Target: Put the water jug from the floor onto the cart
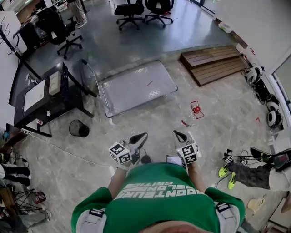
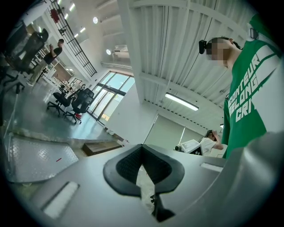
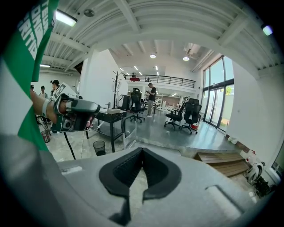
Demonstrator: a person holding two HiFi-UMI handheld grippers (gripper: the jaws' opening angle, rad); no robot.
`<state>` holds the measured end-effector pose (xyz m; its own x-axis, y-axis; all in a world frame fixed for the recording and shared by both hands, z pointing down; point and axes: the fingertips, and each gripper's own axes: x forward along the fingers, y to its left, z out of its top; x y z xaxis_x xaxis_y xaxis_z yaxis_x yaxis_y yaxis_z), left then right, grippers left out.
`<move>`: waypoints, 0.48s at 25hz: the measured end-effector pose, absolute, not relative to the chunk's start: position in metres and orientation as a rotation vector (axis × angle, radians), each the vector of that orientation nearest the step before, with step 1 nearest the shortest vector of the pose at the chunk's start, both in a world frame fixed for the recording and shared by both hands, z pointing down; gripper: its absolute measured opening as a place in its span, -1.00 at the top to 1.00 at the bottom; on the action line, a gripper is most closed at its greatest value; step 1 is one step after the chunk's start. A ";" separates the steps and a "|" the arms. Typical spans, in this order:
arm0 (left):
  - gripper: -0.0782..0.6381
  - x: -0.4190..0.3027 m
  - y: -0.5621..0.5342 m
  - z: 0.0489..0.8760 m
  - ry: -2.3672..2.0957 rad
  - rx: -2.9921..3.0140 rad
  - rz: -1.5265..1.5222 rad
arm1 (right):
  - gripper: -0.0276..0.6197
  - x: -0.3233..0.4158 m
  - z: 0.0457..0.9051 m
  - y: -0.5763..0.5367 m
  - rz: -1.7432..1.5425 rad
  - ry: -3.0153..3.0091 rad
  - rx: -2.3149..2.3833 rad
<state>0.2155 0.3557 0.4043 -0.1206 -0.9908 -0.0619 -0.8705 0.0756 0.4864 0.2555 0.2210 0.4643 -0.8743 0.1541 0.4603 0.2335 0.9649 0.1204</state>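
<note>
Both the left claw [image 1: 144,135] and the right claw [image 1: 176,133] are pressed together, empty; water jug [image 1: 193,113], seemingly tipped over, lies on floor [image 1: 150,123] near cart [image 1: 132,88].

an open-plan office in a loft-like hall: swivel office chairs [image 1: 129,11] on a polished grey floor [image 1: 136,43], a black tabletop [image 1: 68,98] with a waste bin [image 1: 79,129] beside it, tall windows [image 3: 215,97], a railed mezzanine [image 3: 164,80], strip lights [image 2: 181,101] overhead.

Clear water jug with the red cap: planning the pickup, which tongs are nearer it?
Right. The right tongs are just below and left of the clear red-capped water jug in the head view; the left tongs are farther left.
</note>
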 end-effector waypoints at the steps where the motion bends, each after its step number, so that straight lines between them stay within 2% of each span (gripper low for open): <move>1: 0.74 0.215 0.356 0.404 -2.071 1.865 -0.601 | 0.93 0.256 0.465 0.222 -0.237 -2.649 -0.277; 12: 0.74 0.205 0.347 0.402 -2.062 1.862 -0.593 | 0.93 0.244 0.468 0.216 -0.221 -2.636 -0.289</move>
